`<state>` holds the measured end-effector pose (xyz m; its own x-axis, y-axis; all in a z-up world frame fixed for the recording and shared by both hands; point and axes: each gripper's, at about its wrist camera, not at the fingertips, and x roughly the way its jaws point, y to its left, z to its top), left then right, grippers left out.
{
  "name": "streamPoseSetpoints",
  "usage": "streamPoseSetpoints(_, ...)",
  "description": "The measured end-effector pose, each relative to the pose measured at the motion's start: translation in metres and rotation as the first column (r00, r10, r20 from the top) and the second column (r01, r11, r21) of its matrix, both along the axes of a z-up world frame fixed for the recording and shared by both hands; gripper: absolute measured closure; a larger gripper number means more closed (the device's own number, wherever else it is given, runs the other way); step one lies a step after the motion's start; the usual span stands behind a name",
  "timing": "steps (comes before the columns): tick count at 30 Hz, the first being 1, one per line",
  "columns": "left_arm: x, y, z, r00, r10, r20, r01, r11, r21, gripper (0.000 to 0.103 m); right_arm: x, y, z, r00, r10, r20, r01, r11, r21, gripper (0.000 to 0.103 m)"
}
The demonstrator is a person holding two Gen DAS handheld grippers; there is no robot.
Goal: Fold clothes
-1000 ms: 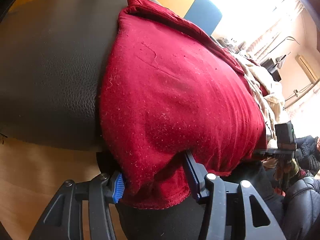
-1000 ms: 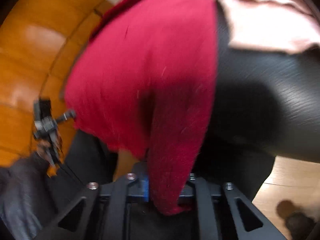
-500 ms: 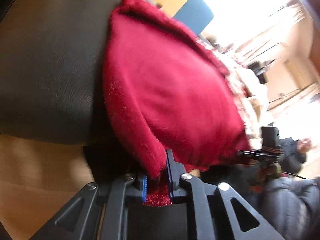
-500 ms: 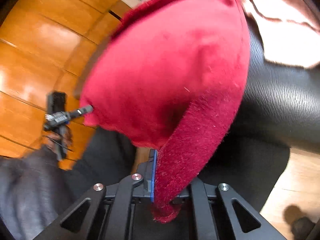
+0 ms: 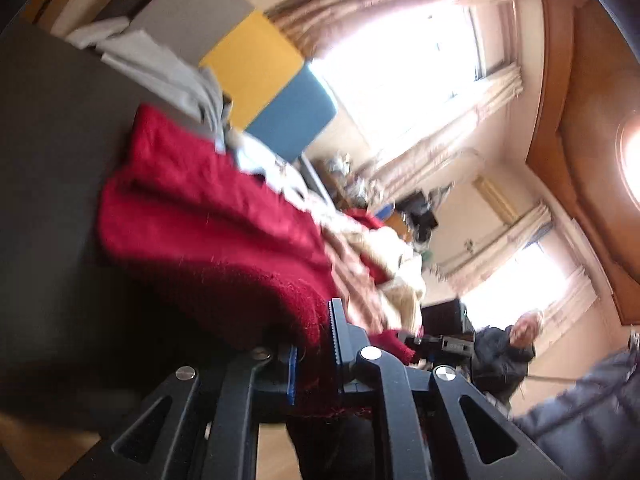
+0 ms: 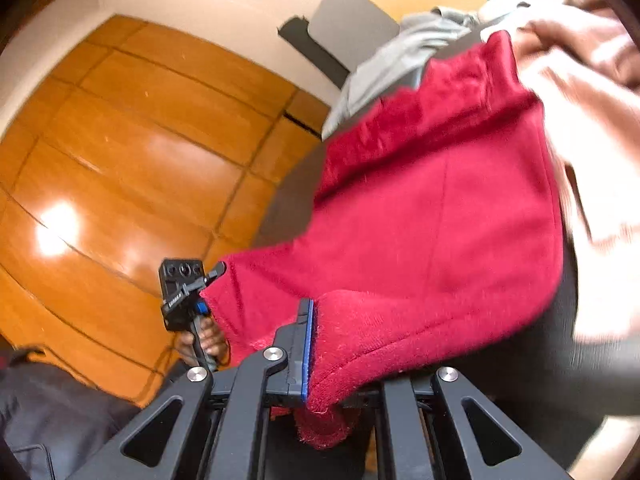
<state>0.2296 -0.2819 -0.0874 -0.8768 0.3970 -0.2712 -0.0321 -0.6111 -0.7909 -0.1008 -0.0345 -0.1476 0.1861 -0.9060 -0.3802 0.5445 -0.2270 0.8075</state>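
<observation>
Left gripper [image 5: 314,354] is clamping the near hem of the red garment [image 5: 208,236]; its jaws have just been closing, and cloth is pinched between the blue pads with a fringe hanging out behind them. Right gripper [image 6: 320,360] is likewise closed on the same red garment [image 6: 432,220], at the other end of that near hem, a small tuft protruding below the jaws.

From each gripper the garment is running forward and away, draping down onto the dark padded surface [image 5: 52,160] ahead. Its far edge is resting there, next to a grey cloth [image 5: 160,68] and a pale heap of other laundry [image 5: 396,268]. The hem is stretching sideways between the two grippers, so the long axis of the held edge is lying crosswise to both. In the right wrist view the left gripper [image 6: 192,292] is showing off to the left, a hand [image 6: 204,340] on its handle.

Judgement: both hands are equally engaged; the fold turns on carrying the held hem forward over the far edge. Neither is nearer. Uneven travel would risk a skewed fold.
</observation>
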Motion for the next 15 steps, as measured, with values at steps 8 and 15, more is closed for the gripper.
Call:
streamPoseSetpoints(8,-0.061,-0.066,0.004,0.993,0.101,-0.057,-0.098,0.994,0.055,0.092,-0.080,-0.052,0.019,0.994,-0.103,-0.022,0.101,0.991,-0.092,0.094)
streamPoseSetpoints(15,-0.163,-0.121,-0.042,0.978,0.176,0.114,-0.182,0.982,0.044,0.092,-0.175,-0.108,0.001,0.979,-0.204,-0.007,0.204,0.979,-0.012,0.094)
